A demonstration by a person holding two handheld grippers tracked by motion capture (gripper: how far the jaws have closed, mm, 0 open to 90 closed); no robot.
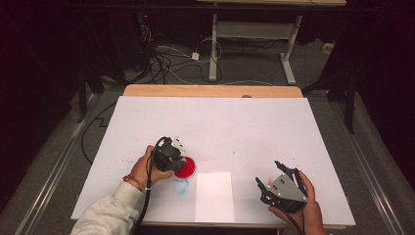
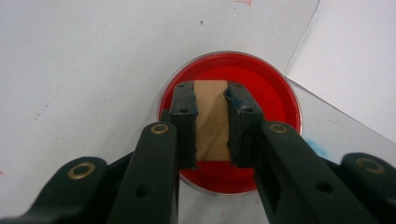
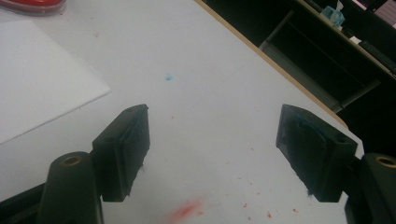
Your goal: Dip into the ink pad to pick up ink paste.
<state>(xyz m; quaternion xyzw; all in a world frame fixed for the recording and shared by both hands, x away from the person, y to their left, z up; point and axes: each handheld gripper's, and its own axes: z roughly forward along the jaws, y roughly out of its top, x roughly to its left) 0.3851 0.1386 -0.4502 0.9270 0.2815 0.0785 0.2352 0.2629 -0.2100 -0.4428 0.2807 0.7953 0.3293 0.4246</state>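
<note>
Hiding red dish [image 2: 275, 100], wooden block [image 2: 212, 121]

Dish [image 1: 186, 167] left of paper sheet [image 1: 214, 196], on table [image 1: 235, 122].

Lab: floor cables [image 1: 166, 61], dark surroundings.

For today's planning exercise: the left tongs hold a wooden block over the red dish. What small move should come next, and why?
Probably lift the left tongs and carry the wooden block to the white sheet beside the red ink dish, since the block sits gripped over the ink and the sheet looks unmarked.
</note>
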